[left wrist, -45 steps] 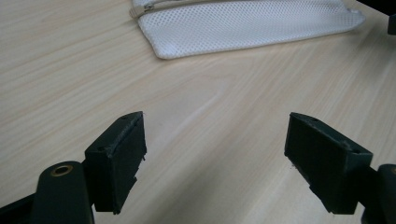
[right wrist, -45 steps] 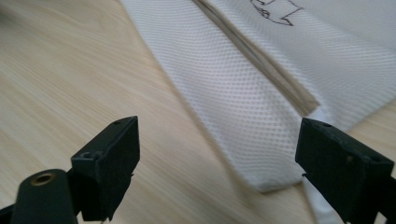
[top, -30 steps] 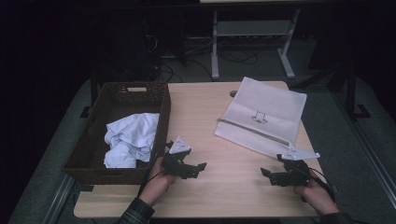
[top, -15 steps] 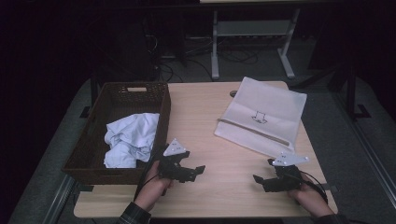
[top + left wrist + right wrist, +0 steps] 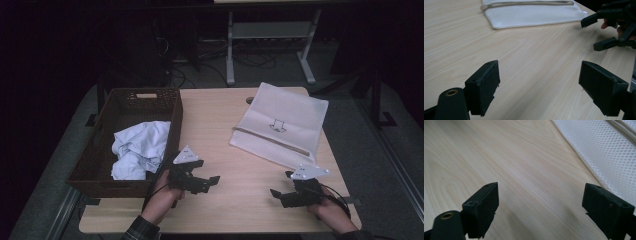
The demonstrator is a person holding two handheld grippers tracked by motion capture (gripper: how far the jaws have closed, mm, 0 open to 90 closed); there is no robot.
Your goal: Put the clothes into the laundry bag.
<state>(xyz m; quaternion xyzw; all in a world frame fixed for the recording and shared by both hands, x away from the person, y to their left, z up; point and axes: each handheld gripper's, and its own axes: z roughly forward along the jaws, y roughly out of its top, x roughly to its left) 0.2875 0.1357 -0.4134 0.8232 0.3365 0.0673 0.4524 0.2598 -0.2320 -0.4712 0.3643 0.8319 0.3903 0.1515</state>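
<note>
My left gripper rests low over the wooden table beside the basket, held by a hand; its jaws stand open over bare wood. My right gripper sits near the table's front right, jaws pointing left, open with nothing between them. A white mesh zip bag lies flat at the back right; its edge shows in the left gripper view and in the right gripper view. The right gripper also appears far off in the left gripper view.
A dark wicker basket stands along the table's left side and holds a crumpled pale blue cloth. Bare wood lies between the two grippers. Beyond the table are a dark floor, cables and a metal stand.
The right gripper has shifted slightly toward the near edge and turned its jaws more to the left. The left gripper has barely moved.
</note>
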